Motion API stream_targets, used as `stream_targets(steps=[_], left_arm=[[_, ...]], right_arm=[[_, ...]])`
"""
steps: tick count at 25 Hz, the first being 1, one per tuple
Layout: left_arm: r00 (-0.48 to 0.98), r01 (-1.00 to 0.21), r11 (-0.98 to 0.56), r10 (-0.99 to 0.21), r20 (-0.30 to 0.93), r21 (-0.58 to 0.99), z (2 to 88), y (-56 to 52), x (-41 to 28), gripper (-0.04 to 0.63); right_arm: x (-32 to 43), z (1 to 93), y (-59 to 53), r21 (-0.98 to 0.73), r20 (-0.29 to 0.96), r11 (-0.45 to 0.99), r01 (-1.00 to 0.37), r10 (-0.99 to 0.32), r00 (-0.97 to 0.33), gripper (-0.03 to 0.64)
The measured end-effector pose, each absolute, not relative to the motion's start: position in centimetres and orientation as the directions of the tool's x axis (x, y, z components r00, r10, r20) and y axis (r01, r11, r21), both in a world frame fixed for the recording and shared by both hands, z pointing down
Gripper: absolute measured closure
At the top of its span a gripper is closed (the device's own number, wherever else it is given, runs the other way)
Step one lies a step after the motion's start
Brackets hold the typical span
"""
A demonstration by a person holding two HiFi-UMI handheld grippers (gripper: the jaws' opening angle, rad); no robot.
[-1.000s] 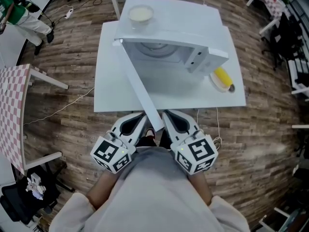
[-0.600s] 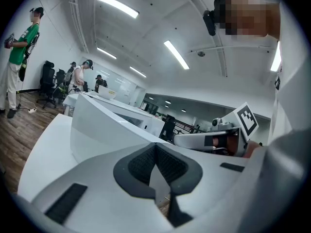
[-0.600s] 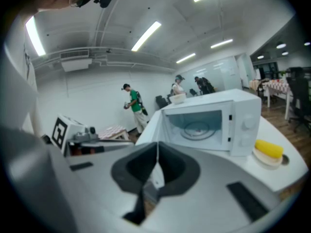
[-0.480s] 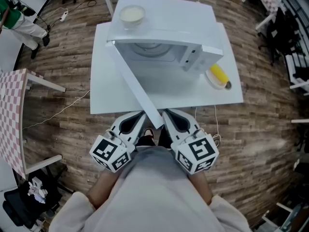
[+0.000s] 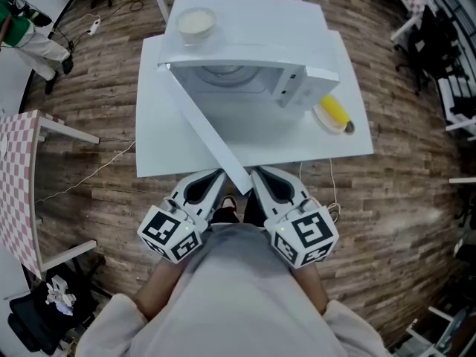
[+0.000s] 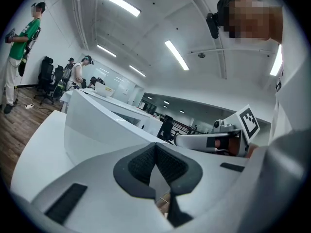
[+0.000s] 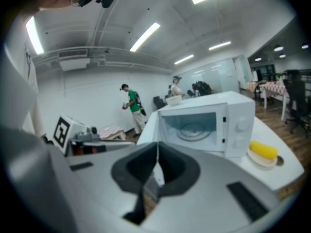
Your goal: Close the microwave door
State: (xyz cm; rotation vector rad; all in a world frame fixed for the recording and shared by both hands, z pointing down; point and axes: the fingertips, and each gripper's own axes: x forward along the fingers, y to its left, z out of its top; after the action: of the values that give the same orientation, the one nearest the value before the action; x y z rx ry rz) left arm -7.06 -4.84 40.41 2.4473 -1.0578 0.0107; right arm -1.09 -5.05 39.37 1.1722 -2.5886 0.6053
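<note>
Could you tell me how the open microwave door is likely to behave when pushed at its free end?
The microwave door looks like a stiff panel hinged at the left, so it should swing, not flex. It stands wide open, so a push near its free end probably needs little force. A bowl sits on the microwave; slamming might jolt it.

person in green (image 5: 22,24) and checkered table (image 5: 18,177) are cut by the head view's left edge
</note>
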Motion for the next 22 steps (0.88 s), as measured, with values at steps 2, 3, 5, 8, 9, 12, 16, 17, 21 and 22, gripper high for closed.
stream_targets(steps=[2, 3, 5, 8, 9, 12, 16, 17, 21, 22], left_arm=[[0.704, -0.687, -0.591, -0.686, 0.184, 0.423, 40.3, -5.0, -7.0, 0.577], [0.705, -0.685, -0.591, -0.685, 0.183, 0.426, 40.2, -5.0, -6.9, 0.577], [0.708, -0.681, -0.591, -0.683, 0.18, 0.432, 40.2, -5.1, -6.8, 0.577], [0.71, -0.678, -0.594, -0.681, 0.178, 0.432, 40.1, -5.1, -6.7, 0.577], [0.711, -0.677, -0.595, -0.681, 0.177, 0.433, 40.1, -5.1, -6.6, 0.577], [0.713, -0.674, -0.594, -0.679, 0.175, 0.439, 40.2, -5.2, -6.5, 0.577], [0.718, -0.669, -0.598, -0.675, 0.173, 0.442, 40.3, -5.4, -6.2, 0.577], [0.719, -0.667, -0.6, -0.673, 0.172, 0.442, 40.3, -5.4, -6.1, 0.577], [0.726, -0.659, -0.603, -0.667, 0.169, 0.449, 40.3, -5.5, -6.0, 0.577], [0.728, -0.657, -0.605, -0.665, 0.168, 0.451, 40.3, -5.6, -6.0, 0.577]], right_arm=[[-1.0, 39.3, -5.1, -0.277, 0.373, 0.59, -0.759, -0.662, -0.65, 0.592], [-0.9, 39.4, -5.0, -0.278, 0.374, 0.588, -0.76, -0.663, -0.649, 0.593], [-0.8, 39.4, -4.9, -0.279, 0.376, 0.586, -0.761, -0.663, -0.648, 0.592], [-0.7, 39.4, -4.9, -0.28, 0.375, 0.582, -0.763, -0.665, -0.645, 0.594], [-0.7, 39.4, -4.9, -0.28, 0.375, 0.581, -0.764, -0.667, -0.644, 0.592], [-0.6, 39.4, -5.0, -0.277, 0.376, 0.578, -0.767, -0.67, -0.64, 0.592], [-0.3, 39.3, -5.1, -0.278, 0.372, 0.572, -0.772, -0.677, -0.635, 0.594], [-0.3, 39.3, -5.1, -0.278, 0.371, 0.57, -0.773, -0.678, -0.634, 0.592], [-0.1, 39.3, -5.2, -0.279, 0.371, 0.562, -0.778, -0.684, -0.627, 0.594], [-0.1, 39.3, -5.2, -0.28, 0.371, 0.56, -0.78, -0.686, -0.626, 0.594]])
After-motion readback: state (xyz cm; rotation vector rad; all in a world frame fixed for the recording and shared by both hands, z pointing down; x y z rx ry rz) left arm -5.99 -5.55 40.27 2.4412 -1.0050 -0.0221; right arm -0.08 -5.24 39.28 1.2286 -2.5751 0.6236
